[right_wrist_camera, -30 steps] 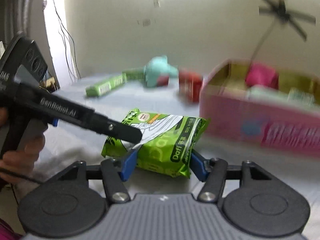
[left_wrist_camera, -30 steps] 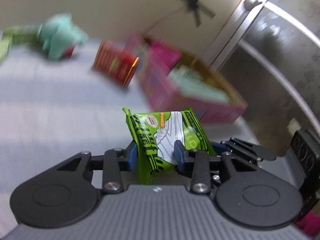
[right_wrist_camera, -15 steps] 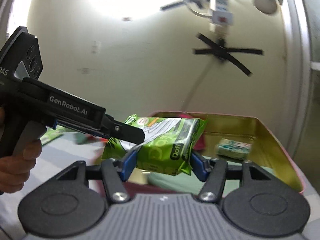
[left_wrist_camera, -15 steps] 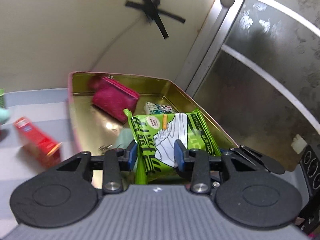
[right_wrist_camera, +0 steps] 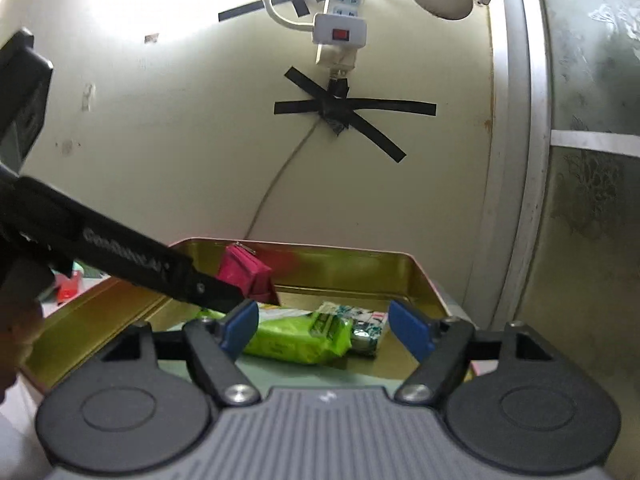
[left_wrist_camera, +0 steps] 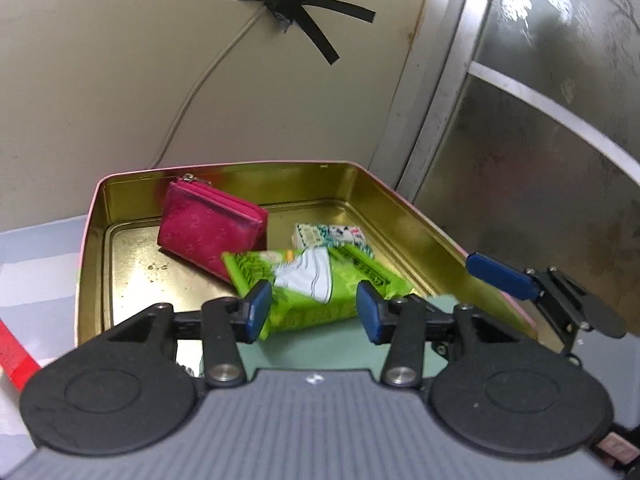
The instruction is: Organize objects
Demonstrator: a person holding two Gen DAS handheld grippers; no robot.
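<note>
The green snack packet [left_wrist_camera: 316, 292] [right_wrist_camera: 298, 336] lies inside the gold tin [left_wrist_camera: 404, 224] [right_wrist_camera: 344, 268], near its front half, on a pale green flat item [left_wrist_camera: 340, 350] that covers the tin floor there. Its long axis runs roughly across the tin from left to right, printed face up, though its edges are blurred. The packet's far left corner sits against the pink zip pouch [left_wrist_camera: 212, 232] [right_wrist_camera: 248, 276], which leans up toward the tin's back wall. Just behind its right end lies a small patterned white pack [left_wrist_camera: 332, 238] [right_wrist_camera: 366, 326].

The left gripper [left_wrist_camera: 314, 310] has its jaws spread, the blue pads on either side of the packet with a visible gap to it. The right gripper [right_wrist_camera: 326, 326] also has its jaws wide apart, gripping nothing. A red box [left_wrist_camera: 12, 354] rests on the surface left of the tin.
</note>
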